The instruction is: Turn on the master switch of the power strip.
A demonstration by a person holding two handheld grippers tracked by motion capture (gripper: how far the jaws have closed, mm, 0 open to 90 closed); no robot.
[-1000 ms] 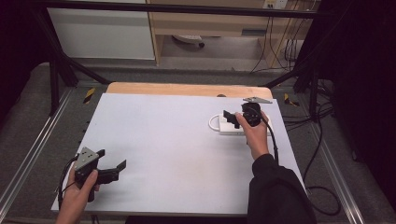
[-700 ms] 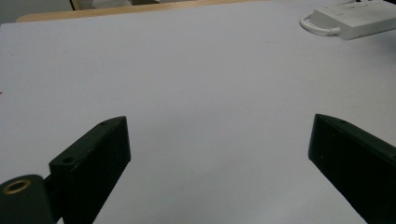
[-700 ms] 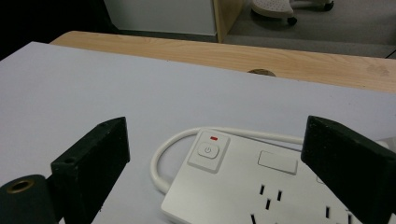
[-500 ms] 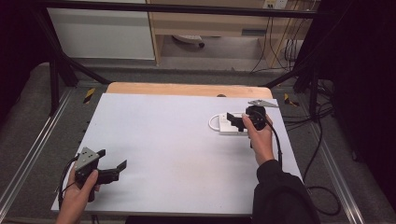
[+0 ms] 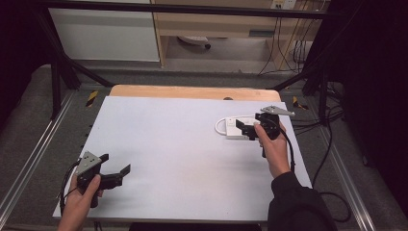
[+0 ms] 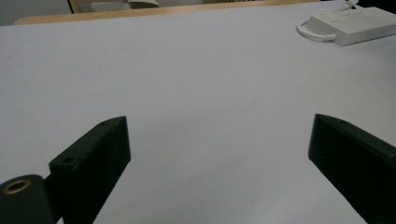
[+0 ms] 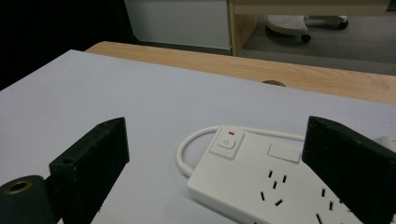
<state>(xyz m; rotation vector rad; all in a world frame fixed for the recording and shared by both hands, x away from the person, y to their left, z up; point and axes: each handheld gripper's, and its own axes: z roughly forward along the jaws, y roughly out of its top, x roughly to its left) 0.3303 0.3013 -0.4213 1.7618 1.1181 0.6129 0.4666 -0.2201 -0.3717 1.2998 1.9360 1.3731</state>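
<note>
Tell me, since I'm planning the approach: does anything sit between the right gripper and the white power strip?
Nothing visible does. The right gripper hovers with jaws open right over the power strip, with only bare white table around it.

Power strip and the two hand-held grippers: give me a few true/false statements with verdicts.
1. The right hand-held gripper is at the power strip with its jaws apart. True.
2. The power strip is black. False: it is white.
3. The left hand-held gripper grips the power strip. False: it is open, near the table's front left, far from the strip.
4. The strip's cable loops beside its switch. True.
5. A plug sits in the strip's sockets. False: the visible sockets are empty.
</note>
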